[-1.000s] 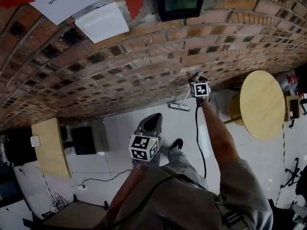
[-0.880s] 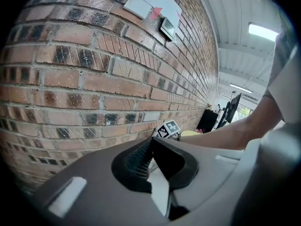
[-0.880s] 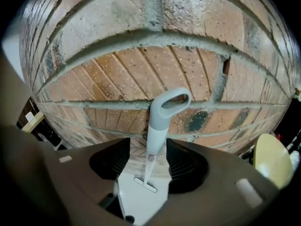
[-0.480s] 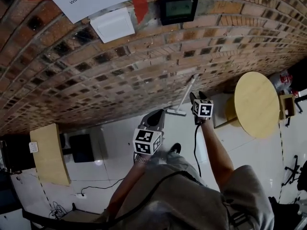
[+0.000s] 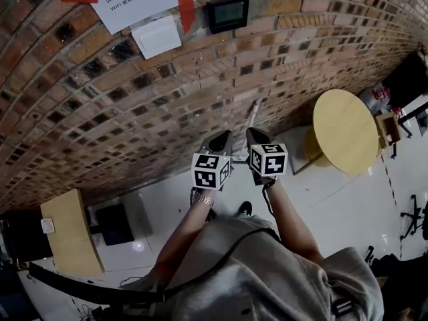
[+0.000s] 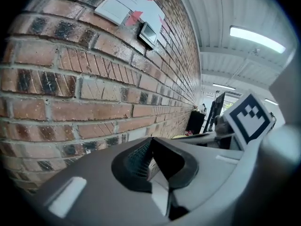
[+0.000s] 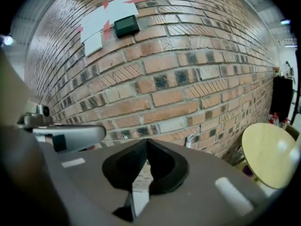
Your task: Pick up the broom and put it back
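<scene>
- The broom (image 5: 255,112) stands propped against the brick wall (image 5: 167,92) at centre frame. It's just beyond both claws and left of the round surface (image 5: 344,129).
- The left claw (image 5: 219,142) is pressed together, with nothing between its jaws.
- The right claw (image 5: 255,138) is pressed together too, empty, and sits right beside the left one.
- Neither claw touches the broom, so the put-back looks done. By my reading there's nothing left but to bring the hands down.
</scene>
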`<state>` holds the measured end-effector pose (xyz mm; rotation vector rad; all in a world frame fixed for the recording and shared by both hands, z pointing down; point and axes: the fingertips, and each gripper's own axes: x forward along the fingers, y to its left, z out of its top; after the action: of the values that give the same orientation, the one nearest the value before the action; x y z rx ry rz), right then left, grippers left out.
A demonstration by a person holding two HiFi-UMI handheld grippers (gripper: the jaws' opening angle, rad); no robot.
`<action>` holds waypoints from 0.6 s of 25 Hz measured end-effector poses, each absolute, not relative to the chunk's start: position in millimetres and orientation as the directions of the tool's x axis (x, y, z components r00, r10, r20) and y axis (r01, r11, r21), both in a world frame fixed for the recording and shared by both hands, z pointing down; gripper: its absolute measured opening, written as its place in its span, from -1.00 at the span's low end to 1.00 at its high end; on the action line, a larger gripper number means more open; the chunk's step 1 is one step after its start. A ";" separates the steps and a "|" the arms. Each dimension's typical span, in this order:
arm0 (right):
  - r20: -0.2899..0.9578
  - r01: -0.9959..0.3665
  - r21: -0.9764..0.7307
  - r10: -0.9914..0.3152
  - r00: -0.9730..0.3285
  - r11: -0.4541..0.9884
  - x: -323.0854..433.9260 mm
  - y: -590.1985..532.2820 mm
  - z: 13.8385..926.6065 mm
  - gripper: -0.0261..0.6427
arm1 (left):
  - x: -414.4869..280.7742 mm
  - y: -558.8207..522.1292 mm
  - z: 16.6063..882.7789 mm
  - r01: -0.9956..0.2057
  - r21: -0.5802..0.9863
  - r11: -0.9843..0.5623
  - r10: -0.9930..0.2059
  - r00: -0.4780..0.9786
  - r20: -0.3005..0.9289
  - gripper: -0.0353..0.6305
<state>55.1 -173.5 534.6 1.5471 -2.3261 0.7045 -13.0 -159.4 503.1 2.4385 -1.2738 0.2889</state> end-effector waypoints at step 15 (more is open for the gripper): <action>0.513 -0.924 -0.223 -0.768 -0.383 0.312 28.6 -143.2 519.3 -0.91 | -11.0 -145.6 507.1 -0.817 0.216 -0.535 -0.721 0.574 0.387 -0.88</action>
<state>28.6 -143.2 519.3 1.5231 -2.2718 0.7040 -11.0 -145.6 507.1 2.4377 -1.2476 0.3551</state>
